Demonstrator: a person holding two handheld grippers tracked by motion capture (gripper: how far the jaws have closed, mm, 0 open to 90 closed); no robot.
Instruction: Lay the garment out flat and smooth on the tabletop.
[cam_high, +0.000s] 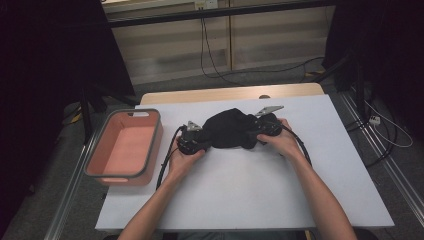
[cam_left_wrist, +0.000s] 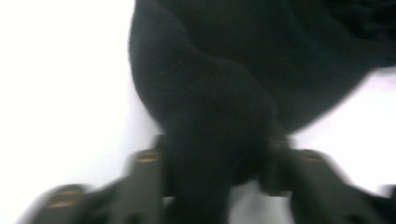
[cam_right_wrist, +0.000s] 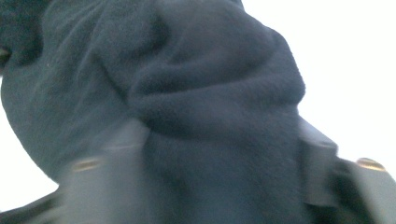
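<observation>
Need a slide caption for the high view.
Two hand-held grippers, left gripper and right gripper, pinch opposite ends of a black fleece cloth on a white table beside a pink bin.

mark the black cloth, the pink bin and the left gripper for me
black cloth (cam_high: 227, 127), high view, middle of the bunched fabric
pink bin (cam_high: 155, 131), high view, right rim
left gripper (cam_left_wrist: 215, 172), left gripper view, between its jaws, fabric there

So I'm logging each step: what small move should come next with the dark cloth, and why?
Probably lift both ends together: the left gripper and right gripper each have the black fleece cloth bunched between their jaws, and it lies crumpled on the white table.
</observation>
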